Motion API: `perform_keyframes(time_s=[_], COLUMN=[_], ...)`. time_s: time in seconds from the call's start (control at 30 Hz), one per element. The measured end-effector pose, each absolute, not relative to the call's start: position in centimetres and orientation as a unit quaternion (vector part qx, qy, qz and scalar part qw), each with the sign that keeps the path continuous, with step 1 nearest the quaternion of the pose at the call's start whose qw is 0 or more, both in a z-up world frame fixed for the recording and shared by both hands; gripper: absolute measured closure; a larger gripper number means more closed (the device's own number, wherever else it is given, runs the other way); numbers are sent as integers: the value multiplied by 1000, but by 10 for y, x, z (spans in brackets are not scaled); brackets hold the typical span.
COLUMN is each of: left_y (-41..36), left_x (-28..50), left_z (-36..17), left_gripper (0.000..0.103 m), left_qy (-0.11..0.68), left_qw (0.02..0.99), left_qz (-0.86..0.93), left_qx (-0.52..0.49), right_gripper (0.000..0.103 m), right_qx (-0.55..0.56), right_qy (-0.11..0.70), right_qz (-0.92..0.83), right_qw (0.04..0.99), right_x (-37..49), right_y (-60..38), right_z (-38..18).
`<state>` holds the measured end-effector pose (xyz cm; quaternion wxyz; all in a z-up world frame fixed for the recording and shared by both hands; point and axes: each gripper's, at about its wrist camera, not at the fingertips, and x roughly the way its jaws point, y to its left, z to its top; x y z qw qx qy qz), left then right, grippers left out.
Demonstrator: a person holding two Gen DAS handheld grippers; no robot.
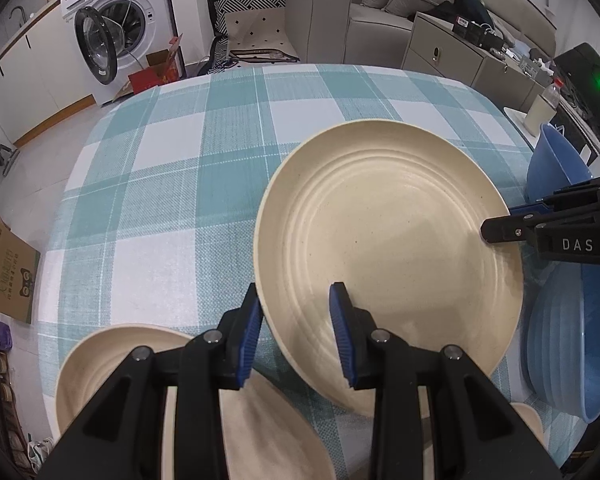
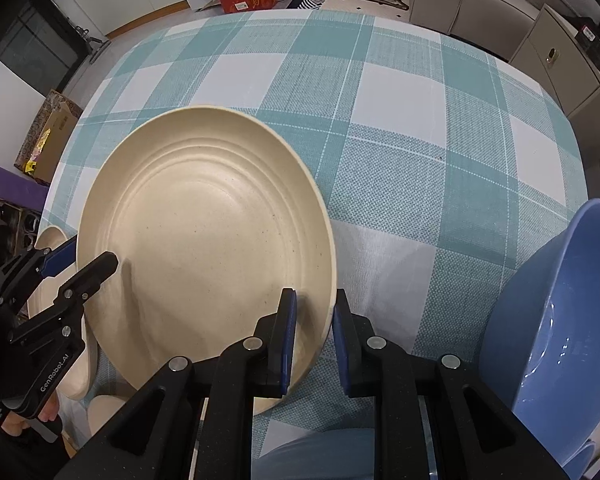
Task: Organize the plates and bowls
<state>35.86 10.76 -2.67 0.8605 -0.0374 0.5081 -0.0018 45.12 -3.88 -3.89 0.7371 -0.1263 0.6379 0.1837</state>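
The left gripper stands with its jaws apart, one blue pad outside the near rim of the large cream plate and the other over the plate's inner slope; neither pad looks pressed to the rim, so I read it as straddling, not clamped. The right gripper does the same at the plate's opposite edge: jaws parted, the rim running between the pads with a gap showing on both sides. Whether the plate is lifted clear of the checked tablecloth or resting on it cannot be told, though it seems tilted.

Judging progress, sorting looks barely begun. Against the plate's left side, under the left gripper, lies a second cream plate, not stacked with the first. Against the plate's right side sit the blue pieces: a ribbed blue dish close by, and a blue bowl beyond it near the table edge. Nothing visible forms a finished stack (cream with cream and blue with blue would be my guess at the goal).

Beyond the plate, away from the person, the cloth is bare right out to the far edge, so there is ample room to slide or set it down there. The plate's right side is tight, with the blue bowl close to the table's drop; its left side is crowded by the second cream plate.
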Motion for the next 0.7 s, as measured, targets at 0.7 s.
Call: perform_keyframes(time_s=[0.7], left_y=[116], left_x=[322], left_z=[31], left_gripper=[71], left_qy=[456], left_qw=[889], left_qz=[9], left_qx=[-42], right_gripper=[85], right_qx=[-132], right_qy=[584], right_qz=[206], right_qw=[774], right_x=[411], right_y=[-35], right_z=[36])
